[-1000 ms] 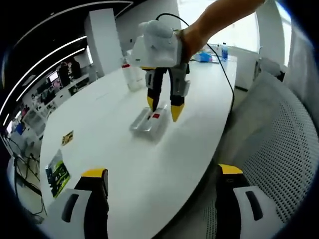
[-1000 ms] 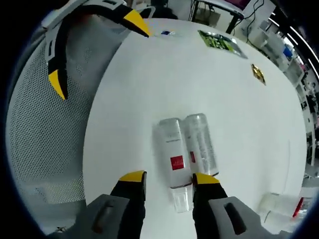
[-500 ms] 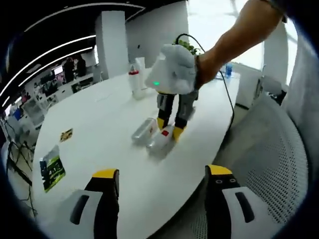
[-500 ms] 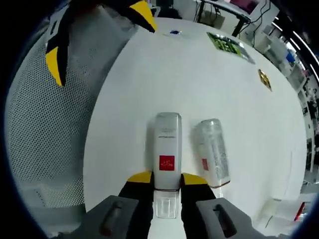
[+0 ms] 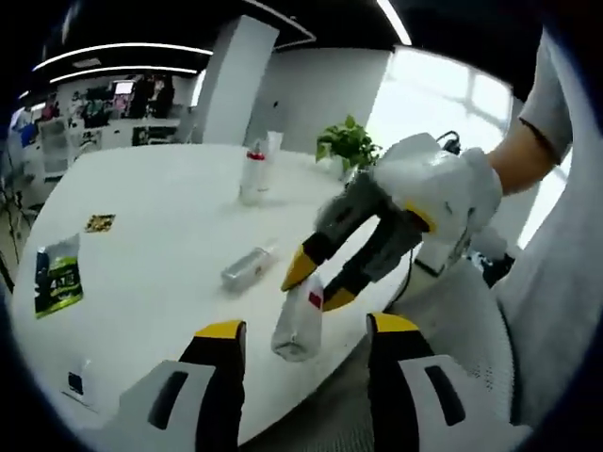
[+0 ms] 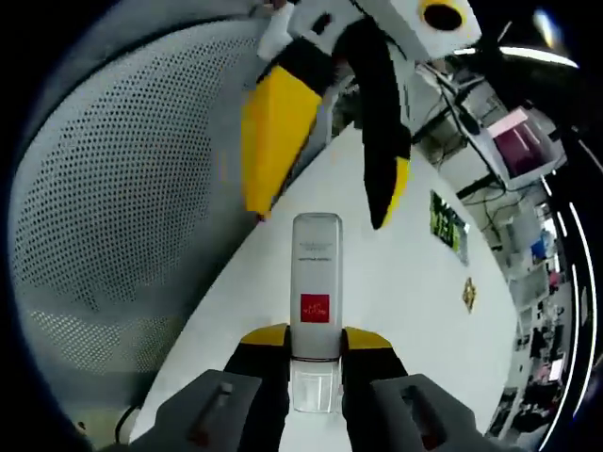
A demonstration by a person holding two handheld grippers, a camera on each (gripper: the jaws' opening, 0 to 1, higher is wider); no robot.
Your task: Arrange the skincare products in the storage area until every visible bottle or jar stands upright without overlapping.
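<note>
**White bottle lifted off the table, waiting to be stood upright**

The white table (image 5: 141, 282) spreads across the left gripper view from 9 o'clock to the centre. A mesh chair back (image 6: 113, 207) takes the 9 o'clock side of the right gripper view.

The right gripper (image 6: 314, 341) has its jaws closed on the white bottle (image 6: 315, 301) near its clear cap end. In the left gripper view the bottle (image 5: 300, 320) hangs tilted just below centre, apparently clear of the table edge. The left gripper (image 5: 303, 331) has its jaws spread wide and holds nothing.

A second, clear bottle (image 5: 247, 268) lies on its side at about 10 o'clock from the held one. Two more products (image 5: 254, 169) stand upright near 11 o'clock.

My judgement: the step in hand is righting the first bottle. The next move calls for turning it vertical and setting its base on clear table, apart from the lying bottle, which needs righting afterwards.

The held bottle carries a red square label beneath lines of small grey print, too fine to read. A green packet (image 5: 57, 281) at 9 o'clock bears unreadable white lettering.
</note>
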